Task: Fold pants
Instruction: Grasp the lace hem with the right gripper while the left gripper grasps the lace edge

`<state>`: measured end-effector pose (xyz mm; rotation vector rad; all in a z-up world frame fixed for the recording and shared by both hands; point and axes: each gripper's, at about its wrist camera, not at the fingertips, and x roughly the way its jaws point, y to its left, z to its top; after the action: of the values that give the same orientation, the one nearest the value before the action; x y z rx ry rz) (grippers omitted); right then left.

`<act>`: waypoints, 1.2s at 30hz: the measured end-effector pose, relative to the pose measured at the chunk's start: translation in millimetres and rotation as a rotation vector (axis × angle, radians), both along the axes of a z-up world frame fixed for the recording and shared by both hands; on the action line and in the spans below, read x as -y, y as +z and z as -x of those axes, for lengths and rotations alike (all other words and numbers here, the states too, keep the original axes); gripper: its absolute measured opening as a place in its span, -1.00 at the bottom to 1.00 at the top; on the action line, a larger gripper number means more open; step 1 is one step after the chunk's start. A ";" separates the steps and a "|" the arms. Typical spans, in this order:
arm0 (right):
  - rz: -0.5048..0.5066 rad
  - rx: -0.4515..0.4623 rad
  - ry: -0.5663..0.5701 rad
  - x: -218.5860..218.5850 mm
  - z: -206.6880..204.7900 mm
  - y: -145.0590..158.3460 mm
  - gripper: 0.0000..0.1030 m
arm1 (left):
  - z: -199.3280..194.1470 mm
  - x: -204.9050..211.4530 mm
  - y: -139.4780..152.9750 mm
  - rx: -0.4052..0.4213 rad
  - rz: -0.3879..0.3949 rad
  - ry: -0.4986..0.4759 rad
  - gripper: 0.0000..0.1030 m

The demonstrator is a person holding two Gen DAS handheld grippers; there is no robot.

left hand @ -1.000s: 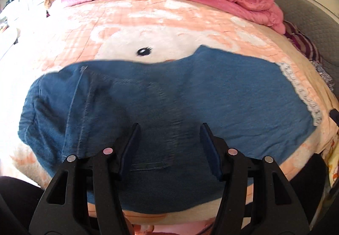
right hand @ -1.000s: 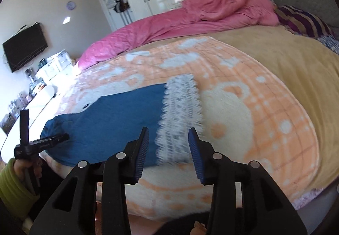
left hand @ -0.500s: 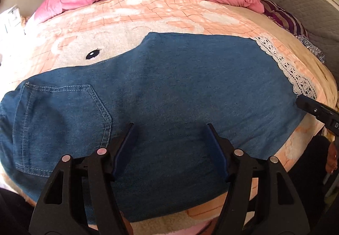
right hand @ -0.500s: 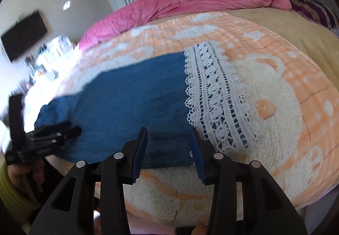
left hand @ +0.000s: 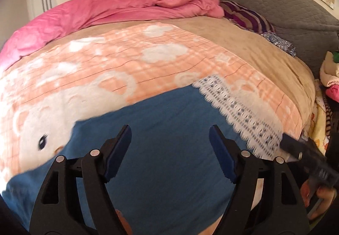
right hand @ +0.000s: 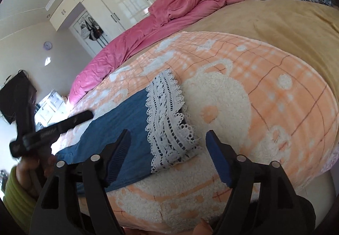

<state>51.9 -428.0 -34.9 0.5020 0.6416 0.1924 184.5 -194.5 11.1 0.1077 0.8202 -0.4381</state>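
On the peach bear-print blanket (right hand: 264, 91) the denim pants (left hand: 169, 129) are spread flat, lace-trimmed hem (right hand: 169, 120) rightward; the left gripper (left hand: 169, 148) and right gripper (right hand: 168, 150) are held wide open, empty; a hem grasp is judged next

pants (left hand: 161, 129) flat on blanket (left hand: 127, 61), lace hem (right hand: 167, 120) rightward, duvet (left hand: 118, 10) behind

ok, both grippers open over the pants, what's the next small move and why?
Probably lower the right gripper onto the white lace cuff of the blue denim pants and close: its jaws are open and empty just above it, and the pants lie flat, unfolded.
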 end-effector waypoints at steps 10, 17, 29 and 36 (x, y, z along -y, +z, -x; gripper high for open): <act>-0.042 -0.048 0.006 0.3 -11.3 -16.3 0.38 | -71.3 52.3 -13.5 -0.071 -0.058 -0.085 0.36; -0.083 -0.046 0.007 1.4 -14.0 -20.6 -0.07 | -111.0 80.6 -32.9 -0.164 -0.027 -0.252 0.36; -0.109 -0.046 0.002 -1.4 -24.1 -23.1 -0.07 | -132.6 102.1 -64.6 -0.286 0.075 -0.499 0.12; -0.055 -0.086 -0.006 -5.6 -29.1 -24.2 -0.39 | -136.1 93.4 -68.4 -0.322 0.146 -0.489 -0.51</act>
<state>81.0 -422.3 -59.1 0.5673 0.7197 0.1838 320.6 -287.8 -57.3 0.1033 1.0765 -0.9928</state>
